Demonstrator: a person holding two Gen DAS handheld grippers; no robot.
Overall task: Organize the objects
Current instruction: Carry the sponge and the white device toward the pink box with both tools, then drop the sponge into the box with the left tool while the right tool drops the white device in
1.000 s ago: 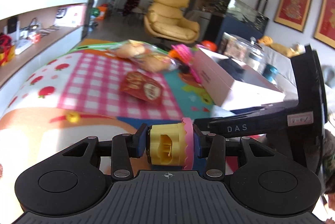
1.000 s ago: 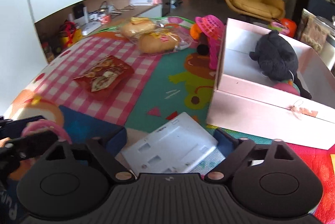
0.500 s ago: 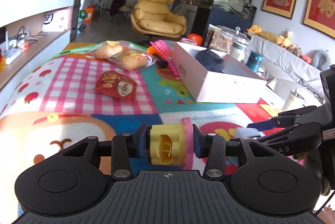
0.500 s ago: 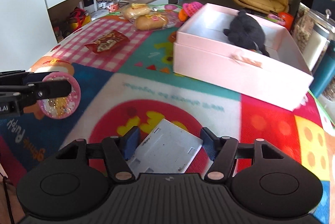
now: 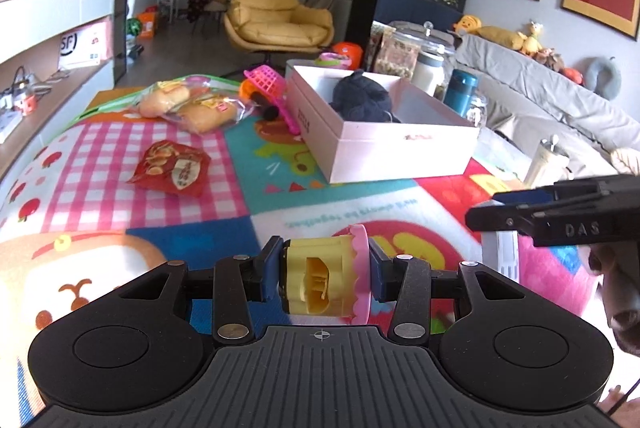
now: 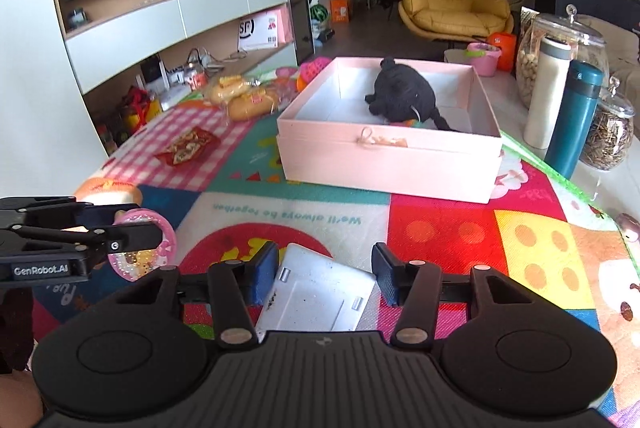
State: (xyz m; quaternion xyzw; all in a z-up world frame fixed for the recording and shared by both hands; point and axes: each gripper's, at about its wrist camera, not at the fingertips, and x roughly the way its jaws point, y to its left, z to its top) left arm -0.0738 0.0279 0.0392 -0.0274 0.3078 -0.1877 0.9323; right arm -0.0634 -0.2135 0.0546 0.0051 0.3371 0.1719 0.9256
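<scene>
My left gripper [image 5: 322, 270] is shut on a yellow toy with a pink frilled rim [image 5: 312, 280], held above the play mat. That toy's glittery pink face [image 6: 140, 256] shows at the left of the right wrist view. My right gripper [image 6: 324, 276] has its jaws closing on a flat white device [image 6: 316, 296]; both blue pads touch its corners. It appears again, in the right gripper, at the right of the left wrist view, the device [image 5: 506, 252] carried off the mat. Ahead stands an open pink box [image 6: 384, 163] with a black plush [image 6: 404, 95] inside.
A red snack packet [image 5: 172, 167], bagged bread rolls [image 5: 192, 103] and a pink toy basket [image 5: 266, 77] lie on the mat left of the box. A teal bottle [image 6: 572, 115], a white bottle [image 6: 546, 91] and glass jars [image 6: 608, 131] stand right of it.
Both grippers have travelled with their loads, and the pink box now lies ahead with its near wall facing them. The right jaws narrowed onto the white device. The left grip is unchanged.
</scene>
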